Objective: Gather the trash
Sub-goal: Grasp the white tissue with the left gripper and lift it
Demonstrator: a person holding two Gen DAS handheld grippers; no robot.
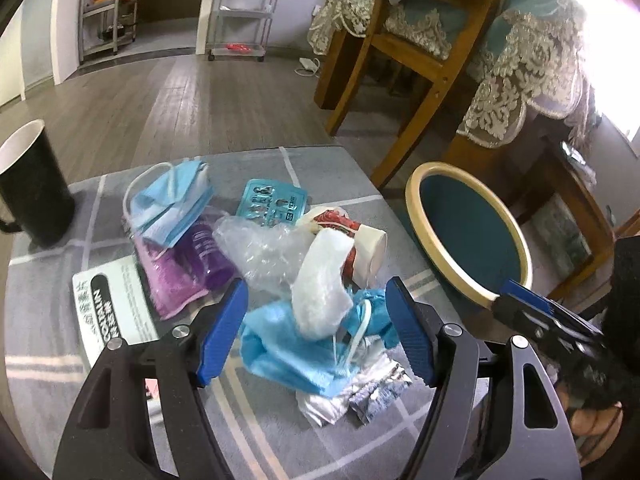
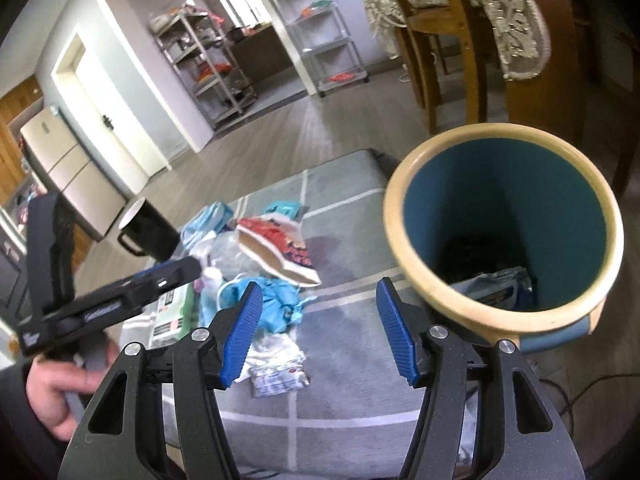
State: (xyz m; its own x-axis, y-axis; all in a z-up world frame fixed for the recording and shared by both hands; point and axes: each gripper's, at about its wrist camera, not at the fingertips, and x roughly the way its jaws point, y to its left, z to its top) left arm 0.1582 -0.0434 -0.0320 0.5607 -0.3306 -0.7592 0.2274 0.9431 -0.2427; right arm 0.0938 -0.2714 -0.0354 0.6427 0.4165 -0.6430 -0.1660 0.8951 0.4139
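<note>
A pile of trash lies on a grey table (image 1: pixel 280 432). It holds a blue face mask (image 1: pixel 172 204), a purple wrapper (image 1: pixel 184 272), clear plastic (image 1: pixel 260 248), a teal blister pack (image 1: pixel 272 204), a red and white paper cup (image 1: pixel 356 240), a white tissue (image 1: pixel 324 288), a crumpled blue mask (image 1: pixel 288 348) and a foil wrapper (image 1: pixel 360 396). My left gripper (image 1: pixel 316 336) is open, its jaws on either side of the crumpled blue mask. My right gripper (image 2: pixel 320 332) is open and empty over the table, left of the teal bin (image 2: pixel 504 236), which holds some trash at the bottom.
A black mug (image 1: pixel 32 188) stands at the table's far left. A printed leaflet (image 1: pixel 116 308) lies near the pile. The bin (image 1: pixel 468 232) stands beside the table's right edge. Wooden chairs (image 1: pixel 424 60) and a table with a lace cloth are behind.
</note>
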